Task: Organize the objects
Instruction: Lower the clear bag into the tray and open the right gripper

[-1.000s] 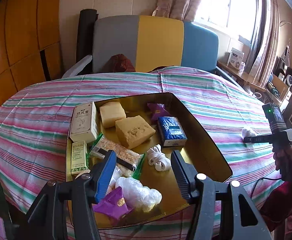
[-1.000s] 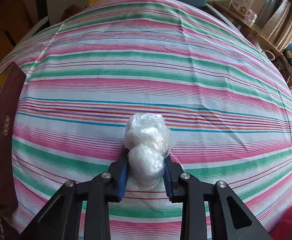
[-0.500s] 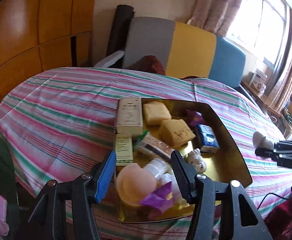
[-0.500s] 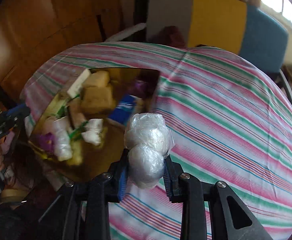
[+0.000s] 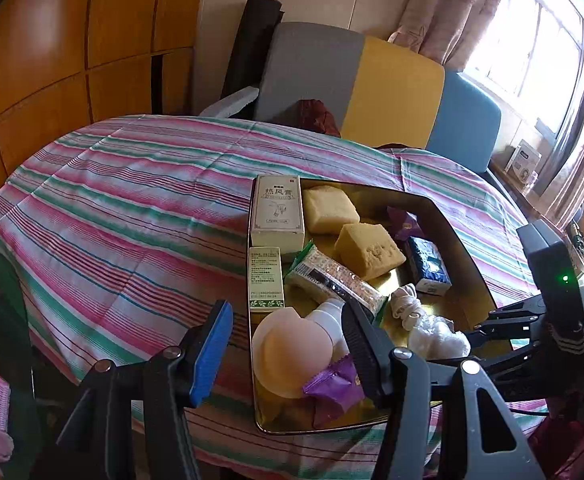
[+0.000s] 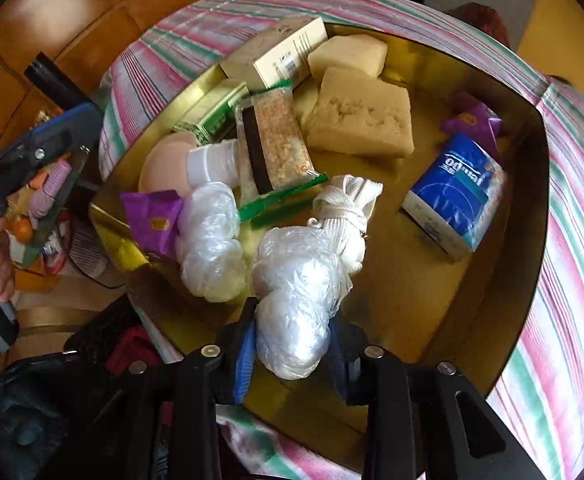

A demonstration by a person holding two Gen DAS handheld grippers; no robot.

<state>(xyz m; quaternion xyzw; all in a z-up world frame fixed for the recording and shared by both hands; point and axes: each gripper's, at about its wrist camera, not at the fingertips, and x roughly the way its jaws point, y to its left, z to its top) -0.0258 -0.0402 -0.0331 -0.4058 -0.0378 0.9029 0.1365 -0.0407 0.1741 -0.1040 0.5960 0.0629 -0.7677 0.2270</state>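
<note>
A gold tray [image 5: 468, 264] on the striped table holds boxes, two sponge blocks [image 5: 368, 250], a blue tissue pack [image 6: 456, 196], a white cord bundle [image 6: 348, 208], purple wrappers and a clear plastic bag wad [image 6: 209, 244]. My right gripper [image 6: 292, 344] is shut on a second clear plastic bag wad [image 6: 296, 300] and holds it over the tray's near part; it also shows in the left wrist view [image 5: 440, 338]. My left gripper [image 5: 287, 344] is open and empty, low at the tray's near-left corner.
A striped cloth [image 5: 131, 216] covers the round table. A grey, yellow and blue sofa [image 5: 372, 88] stands behind it, wooden panels at the left. A cream box [image 5: 277, 210] and a green box [image 5: 265, 278] line the tray's left side.
My right gripper carried the plastic bag wad from the bare cloth to above the tray. My left gripper pulled back and left, away from the tray's contents.
</note>
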